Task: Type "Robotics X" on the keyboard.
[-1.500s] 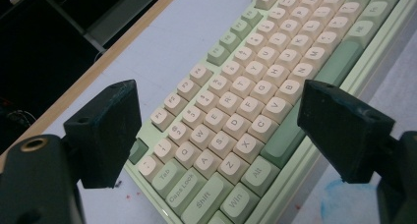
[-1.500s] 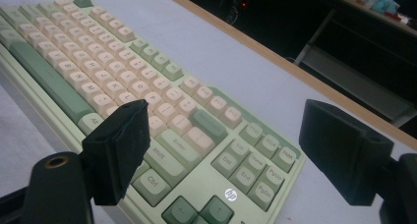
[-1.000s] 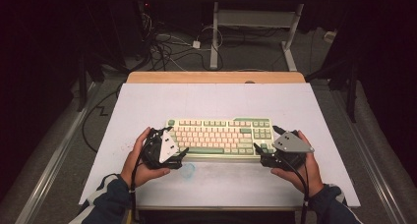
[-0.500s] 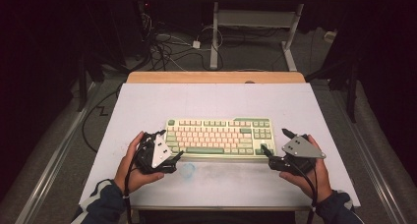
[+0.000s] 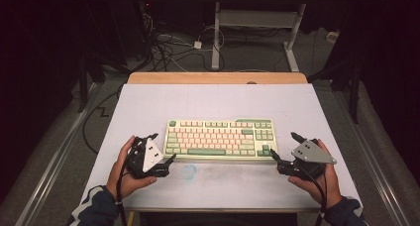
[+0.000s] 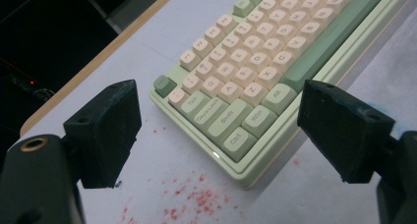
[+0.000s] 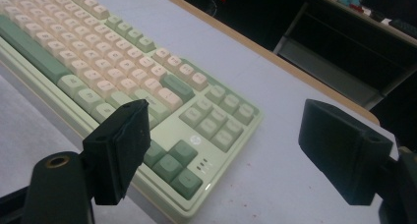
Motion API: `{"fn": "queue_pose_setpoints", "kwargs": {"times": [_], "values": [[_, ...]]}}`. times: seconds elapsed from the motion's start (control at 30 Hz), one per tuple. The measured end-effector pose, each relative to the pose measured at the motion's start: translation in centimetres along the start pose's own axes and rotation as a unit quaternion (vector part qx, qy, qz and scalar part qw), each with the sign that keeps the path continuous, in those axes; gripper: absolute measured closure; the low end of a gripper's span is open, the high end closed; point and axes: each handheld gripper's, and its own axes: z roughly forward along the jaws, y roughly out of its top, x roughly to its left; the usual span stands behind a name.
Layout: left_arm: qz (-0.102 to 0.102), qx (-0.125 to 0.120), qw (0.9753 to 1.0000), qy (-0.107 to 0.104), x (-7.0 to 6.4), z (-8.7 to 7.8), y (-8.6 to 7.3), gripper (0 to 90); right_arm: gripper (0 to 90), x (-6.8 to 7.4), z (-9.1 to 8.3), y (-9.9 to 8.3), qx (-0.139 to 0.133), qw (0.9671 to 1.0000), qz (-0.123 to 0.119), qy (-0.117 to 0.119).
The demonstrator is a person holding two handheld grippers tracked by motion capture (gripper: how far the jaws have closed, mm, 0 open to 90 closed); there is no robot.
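a pale green and cream mechanical keyboard point(image 5: 220, 138) lies flat on the white-topped counter point(image 5: 218, 102); the left tool point(image 5: 164, 153) and right tool point(image 5: 283, 152) flank its ends, both released, above a dark cable-strewn floor point(image 5: 173, 47).

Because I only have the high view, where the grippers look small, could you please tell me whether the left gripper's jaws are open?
Observer: Yes, the left gripper is open; the keyboard shows its Ctrl corner between the jaws.
Operator: And the right one?
Observer: The right gripper is open too, with the arrow keys between its jaws.
Operator: Anything on the surface?
Observer: Red specks lie just in front of the Ctrl corner.
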Motion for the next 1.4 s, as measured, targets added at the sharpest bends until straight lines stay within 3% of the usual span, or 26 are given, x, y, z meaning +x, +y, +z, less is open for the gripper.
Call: {"fn": "queue_pose_setpoints", "kwargs": {"times": [0.67,1.03,1.17,1.4], "values": [[-0.015,0.014,0.9996,0.021,1.6,-1.5,-1.4,15.4,20.3,-1.3,-1.2,-2.5,0.017,0.9992,0.014,-0.032],[-0.029,0.038,0.9983,0.032,2.3,-1.6,-2.8,15.4,21.5,-2.1,-2.2,-5.9,0.038,0.9966,0.045,-0.058],[-0.013,0.048,0.9981,0.036,1.9,-1.5,-3.4,15.3,21.5,-1.8,-2.4,-6.5,0.044,0.9964,0.05,-0.052],[-0.018,0.04,0.9985,0.033,1.8,-1.8,-3.2,15.3,17.6,-1.4,-2.3,-6.0,0.04,0.9972,0.042,-0.047]]}}
